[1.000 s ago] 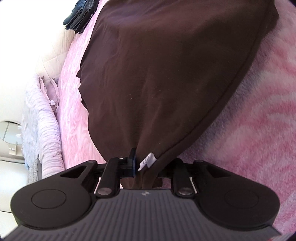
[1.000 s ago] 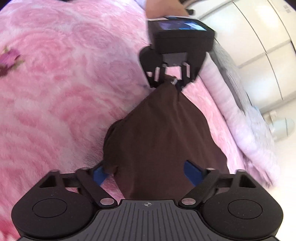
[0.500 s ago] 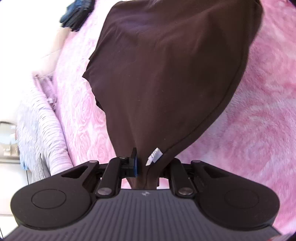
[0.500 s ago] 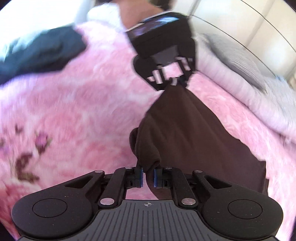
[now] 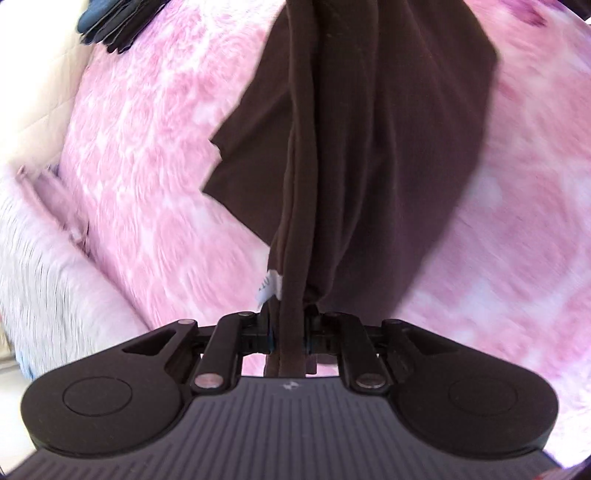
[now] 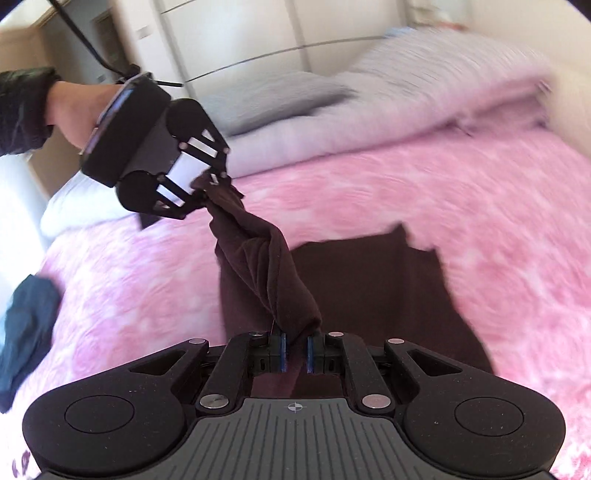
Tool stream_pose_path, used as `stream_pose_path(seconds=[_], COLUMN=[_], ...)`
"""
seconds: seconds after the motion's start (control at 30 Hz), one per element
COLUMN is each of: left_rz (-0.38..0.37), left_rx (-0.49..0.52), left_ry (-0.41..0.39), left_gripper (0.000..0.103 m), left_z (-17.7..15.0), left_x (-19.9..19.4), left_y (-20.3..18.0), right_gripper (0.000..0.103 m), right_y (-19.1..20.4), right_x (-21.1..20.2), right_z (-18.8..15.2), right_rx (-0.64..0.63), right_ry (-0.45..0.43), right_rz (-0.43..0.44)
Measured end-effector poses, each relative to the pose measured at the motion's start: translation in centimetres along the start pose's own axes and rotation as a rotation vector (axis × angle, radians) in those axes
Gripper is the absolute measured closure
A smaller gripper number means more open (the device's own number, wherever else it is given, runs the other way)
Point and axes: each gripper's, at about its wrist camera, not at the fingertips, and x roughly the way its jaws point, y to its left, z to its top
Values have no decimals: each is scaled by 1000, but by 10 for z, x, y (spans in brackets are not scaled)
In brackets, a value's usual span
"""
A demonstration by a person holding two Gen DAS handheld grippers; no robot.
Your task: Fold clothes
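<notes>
A dark brown garment (image 5: 369, 155) hangs above the pink bed, stretched between both grippers. My left gripper (image 5: 288, 332) is shut on one bunched end of it, with a white label (image 5: 267, 290) beside the pinch. In the right wrist view my right gripper (image 6: 294, 350) is shut on the other end of the garment (image 6: 273, 280), which runs as a twisted rope up to the left gripper (image 6: 207, 188). A hand and dark sleeve (image 6: 26, 107) hold that left gripper. The garment's lower part (image 6: 369, 280) drapes below, over the blanket.
A pink fluffy blanket (image 6: 461, 206) covers the bed. A lilac striped duvet (image 6: 388, 96) is piled along the far side, with white wardrobe doors (image 6: 240, 33) behind. A dark blue garment (image 6: 26, 325) lies at the left, also visible as a dark blue pile (image 5: 110, 22).
The right gripper closed on the garment's near end. Both grippers lifted it off the bed, and the flat cloth gathered into hanging folds and a twisted strand between them.
</notes>
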Motion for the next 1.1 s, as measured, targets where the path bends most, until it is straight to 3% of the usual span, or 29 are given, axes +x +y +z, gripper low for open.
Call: stream_pose_path(seconds=[0.2, 0.4, 0.5, 0.57, 0.67, 0.83, 1.1], left_rz=[-85, -129, -154, -173, -177, -165, -174], left_rx=[22, 13, -65, -148, -350, -628, -718], left_ry=[-23, -34, -52, -63, -83, -115, -133], left_gripper=[91, 88, 87, 81, 71, 73, 74], left_z=[52, 72, 72, 68, 52, 21, 27], left_x=[67, 115, 122, 122, 117, 106, 133], left_y=[48, 53, 59, 67, 87, 107, 100], right_gripper=[94, 94, 94, 94, 94, 93, 93], right_y=[-90, -146, -159, -164, -170, -178, -186], right_x=[3, 16, 19, 22, 22, 25, 27], right_z=[-12, -36, -44, -47, -50, -52, -55], right_rx=[193, 364, 409, 438, 484, 543, 627], right_ry=[44, 88, 92, 93, 95, 96, 93], right_rz=[-10, -16, -14, -11, -6, -5, -21])
